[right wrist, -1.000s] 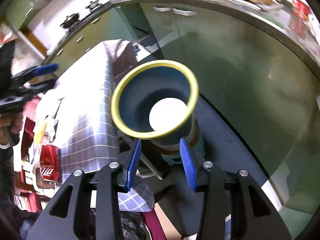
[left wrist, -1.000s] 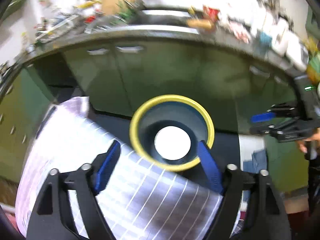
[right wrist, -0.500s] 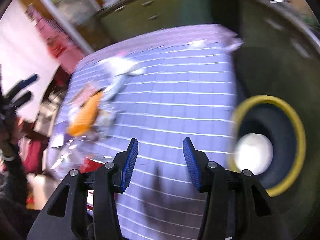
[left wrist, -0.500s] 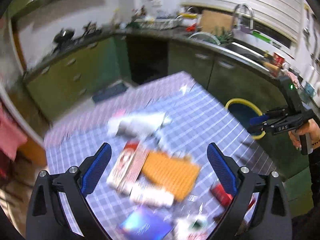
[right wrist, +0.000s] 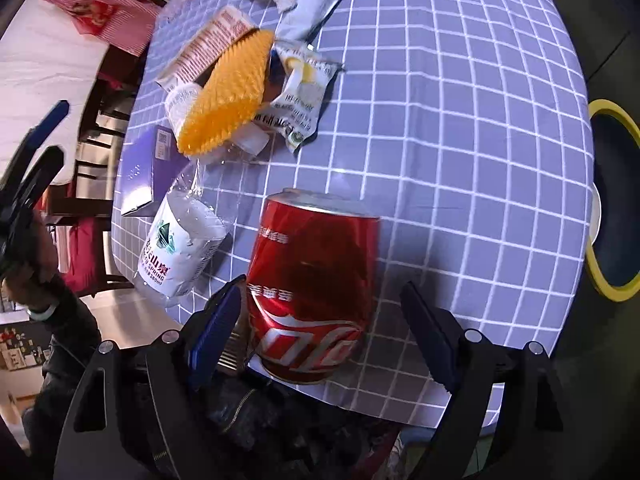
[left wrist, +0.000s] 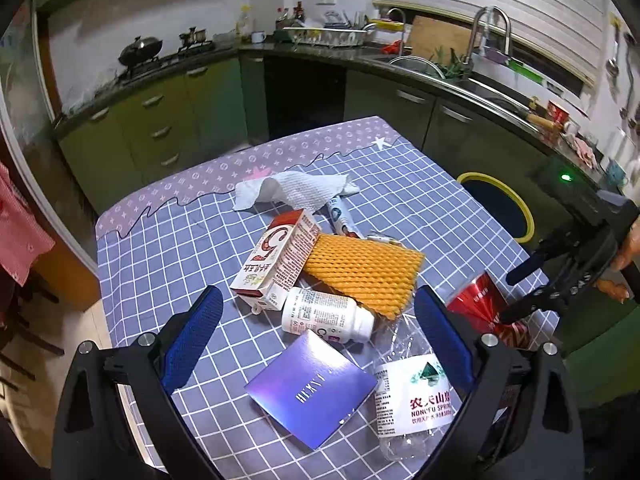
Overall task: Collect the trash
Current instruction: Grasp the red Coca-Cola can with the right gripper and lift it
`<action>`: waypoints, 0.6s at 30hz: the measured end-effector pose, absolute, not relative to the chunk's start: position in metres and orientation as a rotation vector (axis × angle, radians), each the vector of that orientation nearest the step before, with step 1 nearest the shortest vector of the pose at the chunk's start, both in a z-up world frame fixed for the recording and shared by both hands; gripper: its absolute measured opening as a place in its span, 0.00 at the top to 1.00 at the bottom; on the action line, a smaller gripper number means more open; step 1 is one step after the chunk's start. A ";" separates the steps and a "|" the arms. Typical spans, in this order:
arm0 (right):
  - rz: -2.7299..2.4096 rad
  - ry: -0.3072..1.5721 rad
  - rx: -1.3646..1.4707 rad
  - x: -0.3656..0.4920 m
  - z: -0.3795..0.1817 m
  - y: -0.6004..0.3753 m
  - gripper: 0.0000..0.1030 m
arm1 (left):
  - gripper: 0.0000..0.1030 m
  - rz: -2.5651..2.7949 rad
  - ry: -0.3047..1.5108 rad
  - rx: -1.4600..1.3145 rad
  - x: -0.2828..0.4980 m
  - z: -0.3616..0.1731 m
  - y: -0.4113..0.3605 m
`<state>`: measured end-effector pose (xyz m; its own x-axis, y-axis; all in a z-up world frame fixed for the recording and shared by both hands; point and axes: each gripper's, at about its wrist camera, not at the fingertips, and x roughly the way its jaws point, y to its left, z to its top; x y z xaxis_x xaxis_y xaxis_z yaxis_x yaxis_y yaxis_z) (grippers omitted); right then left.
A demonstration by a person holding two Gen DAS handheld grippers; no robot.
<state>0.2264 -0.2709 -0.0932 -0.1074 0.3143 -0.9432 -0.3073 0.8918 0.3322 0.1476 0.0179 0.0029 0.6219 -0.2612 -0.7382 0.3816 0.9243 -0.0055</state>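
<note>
From the left wrist view, the left gripper (left wrist: 318, 328) hangs above the near end of the checked table (left wrist: 420, 184) with its jaws spread wide and nothing between the pads; it touches no item. Below it lie a purple card (left wrist: 312, 388), a clear water bottle (left wrist: 416, 396), a small white bottle (left wrist: 324, 314), an orange foam net (left wrist: 364, 272), a red-and-white carton (left wrist: 276, 258), a paper towel (left wrist: 292, 190) and a thin wrapper (left wrist: 340, 218), all loosely heaped and some overlapping. The yellow-rimmed bin (left wrist: 500, 204) stands on the floor just beyond the table's right edge. From the right wrist view, the right gripper (right wrist: 320, 328) is over a dented red can (right wrist: 316, 280) lying near the table's near edge; its jaws are opening, the can sits between them, and neither pad appears to press on it, though the left pad is very close. A crumpled sachet (right wrist: 302, 100) lies further in. Risks, in my judgement: the can is a round body on its side close to the edge, so an off-centre closing could push it and send it rolling off. The overlapping heap under the left gripper invites a pick that drags the neighbours along. The two grippers also work near each other and could collide.
</note>
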 end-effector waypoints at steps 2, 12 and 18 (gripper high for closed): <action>0.519 1.620 -0.005 0.227 -0.099 -0.258 0.21 | 0.11 -0.386 0.817 0.170 0.142 0.002 0.017; 0.393 1.666 -0.146 0.241 -0.132 -0.224 0.28 | 0.11 -0.394 0.812 0.181 0.124 -0.006 0.030; 0.376 1.663 -0.245 0.234 -0.153 -0.196 0.33 | 0.11 -0.386 0.825 0.160 0.123 -0.011 0.039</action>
